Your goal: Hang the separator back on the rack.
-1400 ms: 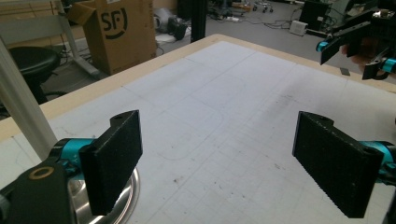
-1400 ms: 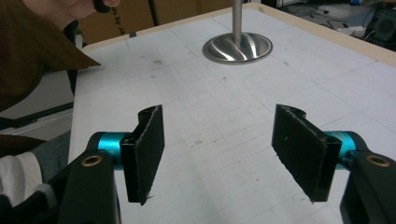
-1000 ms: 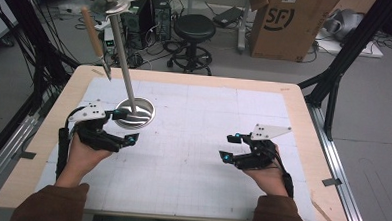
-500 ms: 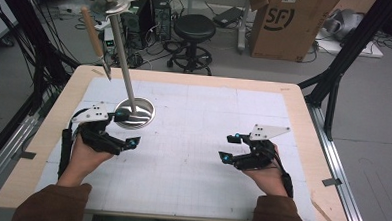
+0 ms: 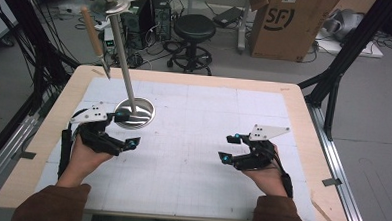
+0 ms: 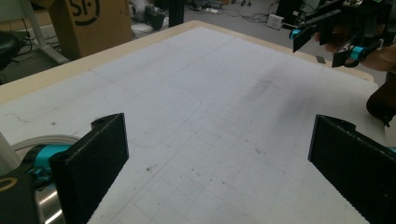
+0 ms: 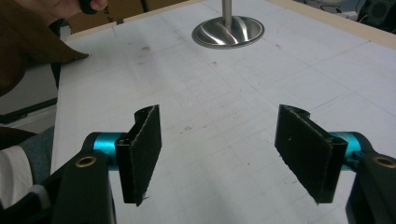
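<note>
Fingers of the left gripper [image 5: 124, 130] spread wide, holding nothing, just beside the round base of a steel stand [image 5: 134, 112] on the white mat [image 5: 202, 141]. Right gripper [image 5: 230, 148], well apart, has its 2 jaws parted and bare.

My kit: brown sleeves [image 5: 55, 204]; black grippers, left gripper [image 5: 122, 132] and right gripper [image 5: 228, 148], teal fittings, grey three-cornered top plates.

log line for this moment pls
left claw: open, empty, beside stand base | right claw: open, empty, over mat | nothing held
</note>
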A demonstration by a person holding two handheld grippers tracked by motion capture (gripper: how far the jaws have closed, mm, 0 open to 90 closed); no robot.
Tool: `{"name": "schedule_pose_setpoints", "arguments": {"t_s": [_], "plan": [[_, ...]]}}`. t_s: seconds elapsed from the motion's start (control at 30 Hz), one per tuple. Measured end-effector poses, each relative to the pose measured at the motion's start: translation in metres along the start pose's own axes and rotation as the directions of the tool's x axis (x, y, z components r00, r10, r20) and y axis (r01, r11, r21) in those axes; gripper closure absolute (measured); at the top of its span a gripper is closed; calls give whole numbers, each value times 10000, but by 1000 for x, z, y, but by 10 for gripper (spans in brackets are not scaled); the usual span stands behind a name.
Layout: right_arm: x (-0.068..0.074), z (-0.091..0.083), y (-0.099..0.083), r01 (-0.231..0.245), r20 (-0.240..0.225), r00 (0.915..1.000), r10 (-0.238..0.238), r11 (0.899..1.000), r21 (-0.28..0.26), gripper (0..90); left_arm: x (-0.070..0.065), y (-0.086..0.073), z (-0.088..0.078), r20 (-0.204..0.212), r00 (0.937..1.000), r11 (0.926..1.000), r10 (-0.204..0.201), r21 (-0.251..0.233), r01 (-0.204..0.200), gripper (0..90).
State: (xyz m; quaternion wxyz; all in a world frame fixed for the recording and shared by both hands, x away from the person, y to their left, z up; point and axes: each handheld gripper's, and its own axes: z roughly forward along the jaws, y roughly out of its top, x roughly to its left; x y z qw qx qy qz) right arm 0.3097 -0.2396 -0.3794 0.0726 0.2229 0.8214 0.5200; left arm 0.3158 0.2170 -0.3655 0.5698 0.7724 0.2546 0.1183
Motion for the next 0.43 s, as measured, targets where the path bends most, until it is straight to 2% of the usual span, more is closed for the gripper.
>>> {"name": "schedule_pose_setpoints", "arguments": {"t_s": [0.43], "plan": [[-1,2,0,-35,-92,10000,35,10000,47,309,1,-2,2,-51,10000,9999,-29,127,30,56]]}}
